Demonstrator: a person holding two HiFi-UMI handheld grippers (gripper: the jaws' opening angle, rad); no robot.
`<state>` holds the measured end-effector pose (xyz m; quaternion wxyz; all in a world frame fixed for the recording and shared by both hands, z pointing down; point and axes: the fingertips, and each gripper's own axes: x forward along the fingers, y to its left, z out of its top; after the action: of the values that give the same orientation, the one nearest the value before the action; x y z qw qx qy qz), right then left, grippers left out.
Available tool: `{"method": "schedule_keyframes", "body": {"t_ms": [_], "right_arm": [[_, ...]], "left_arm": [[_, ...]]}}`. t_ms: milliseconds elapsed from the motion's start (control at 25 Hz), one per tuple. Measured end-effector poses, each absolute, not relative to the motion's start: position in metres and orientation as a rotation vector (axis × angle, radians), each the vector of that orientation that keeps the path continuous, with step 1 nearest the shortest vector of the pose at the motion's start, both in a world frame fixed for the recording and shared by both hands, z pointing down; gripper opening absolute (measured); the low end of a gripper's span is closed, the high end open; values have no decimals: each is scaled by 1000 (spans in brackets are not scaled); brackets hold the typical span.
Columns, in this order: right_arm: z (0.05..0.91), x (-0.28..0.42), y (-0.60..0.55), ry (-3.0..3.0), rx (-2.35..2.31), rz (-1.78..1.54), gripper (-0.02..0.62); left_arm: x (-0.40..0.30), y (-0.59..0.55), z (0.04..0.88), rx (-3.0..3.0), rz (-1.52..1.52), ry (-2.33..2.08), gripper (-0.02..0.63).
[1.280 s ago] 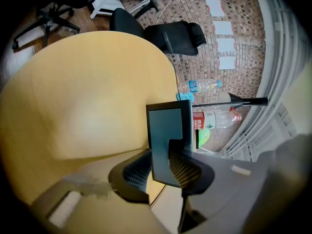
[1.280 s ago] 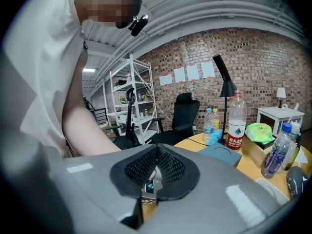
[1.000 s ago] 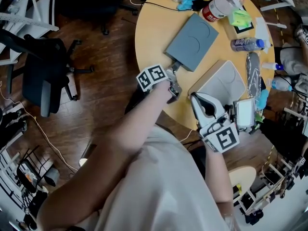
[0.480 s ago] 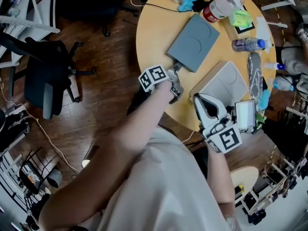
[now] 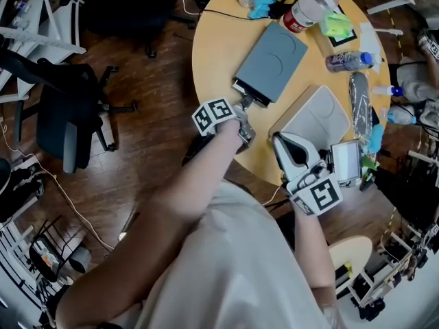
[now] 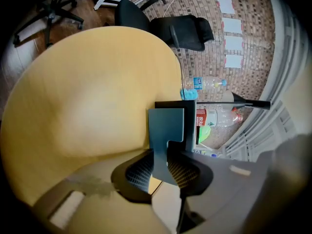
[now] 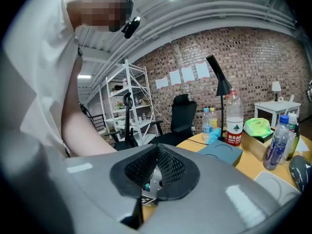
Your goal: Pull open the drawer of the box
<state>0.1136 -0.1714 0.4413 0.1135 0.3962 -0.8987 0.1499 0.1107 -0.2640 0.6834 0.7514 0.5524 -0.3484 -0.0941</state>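
Note:
A flat grey-blue box lies on the round yellow table. A narrow strip of its drawer shows at the near end. In the left gripper view the drawer's grey-blue pull tab runs between the jaws of my left gripper. Those jaws have just been opening; a sliver of light shows beside the tab, so the pads look off it. The left gripper sits at the box's near end. My right gripper hovers over the table's near edge, away from the box, its pads meeting at the tips, empty.
A white tray lies right of the box. Bottles, a red-labelled bottle, a green packet and a blue cloth crowd the far and right side. An office chair stands left on the wooden floor.
A thin strip of drawer now shows at the box's near end, where the end looked closed before. The left gripper has shifted slightly toward me. The right gripper has stayed put.

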Motion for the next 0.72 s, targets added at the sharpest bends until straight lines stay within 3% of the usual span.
{"method": "schedule_keyframes", "body": {"t_ms": [720], "right_arm": [[445, 81, -134, -2701, 1056, 401, -2]], "left_arm": [[58, -199, 690, 1238, -139, -818, 57]]}}
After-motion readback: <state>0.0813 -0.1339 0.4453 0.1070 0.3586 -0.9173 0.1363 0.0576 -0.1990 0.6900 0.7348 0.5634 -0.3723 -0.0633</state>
